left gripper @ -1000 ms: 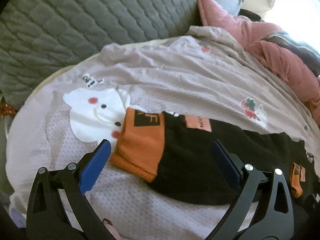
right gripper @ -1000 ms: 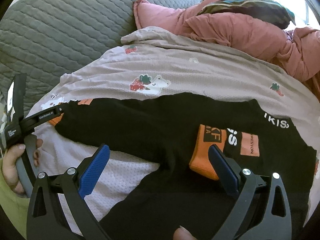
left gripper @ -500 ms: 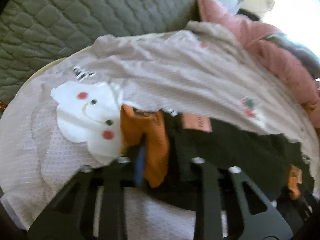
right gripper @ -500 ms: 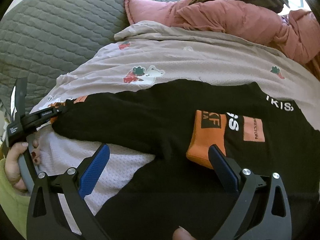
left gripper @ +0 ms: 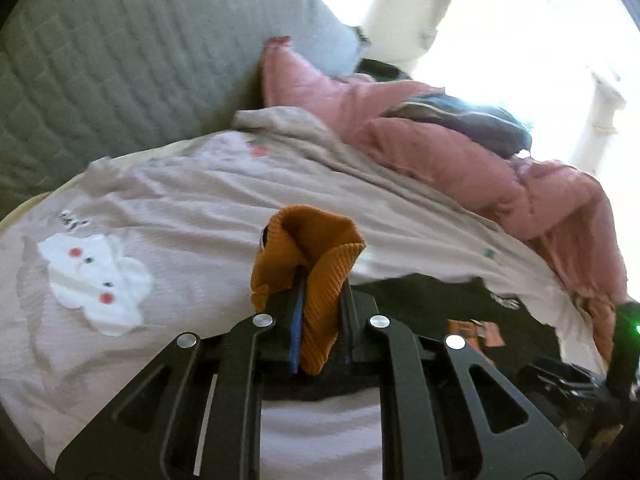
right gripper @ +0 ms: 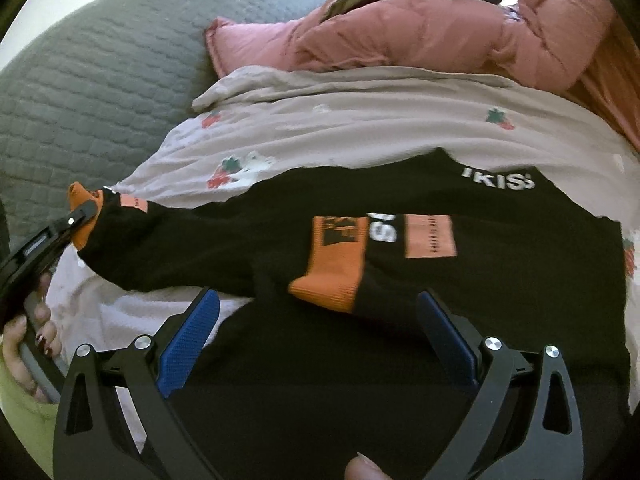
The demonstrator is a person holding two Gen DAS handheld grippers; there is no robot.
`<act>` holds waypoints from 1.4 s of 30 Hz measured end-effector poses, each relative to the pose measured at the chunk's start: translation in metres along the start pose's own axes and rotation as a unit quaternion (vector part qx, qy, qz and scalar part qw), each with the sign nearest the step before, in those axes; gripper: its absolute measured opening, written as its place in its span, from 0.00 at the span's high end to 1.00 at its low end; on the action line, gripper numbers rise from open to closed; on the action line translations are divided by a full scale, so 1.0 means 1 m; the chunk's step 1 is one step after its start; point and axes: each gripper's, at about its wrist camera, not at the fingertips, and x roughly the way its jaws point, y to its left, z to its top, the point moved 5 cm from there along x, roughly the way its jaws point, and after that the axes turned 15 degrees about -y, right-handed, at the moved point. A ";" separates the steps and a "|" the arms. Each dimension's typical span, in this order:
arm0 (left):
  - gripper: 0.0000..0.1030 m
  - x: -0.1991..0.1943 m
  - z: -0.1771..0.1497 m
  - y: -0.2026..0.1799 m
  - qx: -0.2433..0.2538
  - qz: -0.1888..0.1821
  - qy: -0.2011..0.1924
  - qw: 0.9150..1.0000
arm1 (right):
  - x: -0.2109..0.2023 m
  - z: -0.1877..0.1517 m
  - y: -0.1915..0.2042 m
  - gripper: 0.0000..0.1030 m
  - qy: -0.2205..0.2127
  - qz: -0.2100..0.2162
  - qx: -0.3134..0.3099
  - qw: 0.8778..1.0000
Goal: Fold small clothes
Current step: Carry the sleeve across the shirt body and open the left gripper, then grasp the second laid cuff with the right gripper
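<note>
A black sweater (right gripper: 440,300) with orange cuffs lies spread on the pale printed bedsheet (right gripper: 360,128). My left gripper (left gripper: 320,280) is shut on the orange cuff (left gripper: 316,240) of one sleeve, which bunches up above the fingers, lifted off the sheet. In the right wrist view that left gripper (right gripper: 80,216) shows at the far left, pulling the sleeve out. My right gripper (right gripper: 316,296) hangs open just above the sweater's body. The other sleeve's orange cuff (right gripper: 336,268) lies folded onto the body between its blue pads (right gripper: 184,344), untouched.
A grey quilted cushion (left gripper: 120,80) backs the bed on the left. A heap of pink quilt (right gripper: 440,28) with dark clothes on it lies at the far side. A white bear print (left gripper: 96,280) marks the sheet. A hand in a green sleeve (right gripper: 24,360) holds the left gripper.
My left gripper has shut on the orange cuff and raised it off the sheet, swinging right. The right gripper has drifted a little over the sweater and stays open.
</note>
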 end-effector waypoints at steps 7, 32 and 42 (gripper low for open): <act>0.93 0.000 -0.009 -0.061 0.017 -0.063 0.018 0.998 | -0.025 0.004 -0.041 0.05 -0.020 -0.016 0.042 0.999; 0.67 0.011 -0.064 -0.167 0.061 -0.161 0.095 0.980 | -0.060 -0.019 -0.134 0.05 -0.020 -0.083 0.106 0.991; 0.55 0.043 -0.058 -0.091 0.086 -0.004 0.071 0.994 | -0.037 -0.028 -0.057 0.05 0.017 0.010 0.069 0.997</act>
